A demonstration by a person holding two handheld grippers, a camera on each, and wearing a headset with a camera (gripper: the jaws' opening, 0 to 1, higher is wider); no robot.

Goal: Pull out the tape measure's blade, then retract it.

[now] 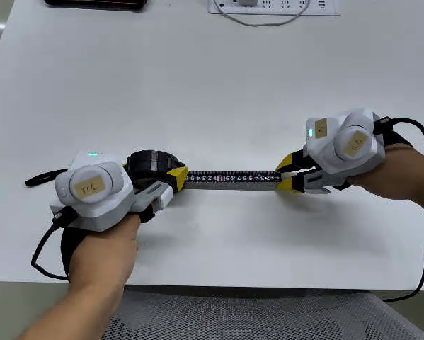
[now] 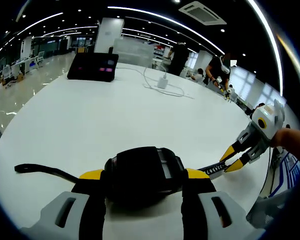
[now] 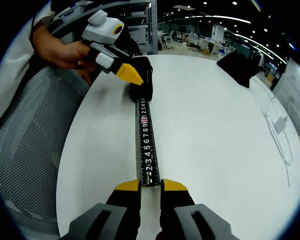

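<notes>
Tape measure (image 1: pixel 151 168) clamped by left gripper (image 1: pixel 168 185), blade (image 1: pixel 229 176) pinched at its tip by right gripper (image 1: pixel 286 174); a slipping pinch would let it snap back.

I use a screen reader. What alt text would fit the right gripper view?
The right gripper pinches the tip of a tape measure blade, which stretches across a white table to its black case, held by the left gripper. A mesh chair sits at the left edge.

White-shelled left hand-held gripper (image 1: pixel 166 182) and right hand-held gripper (image 1: pixel 284 174), yellow-tipped jaws
</notes>
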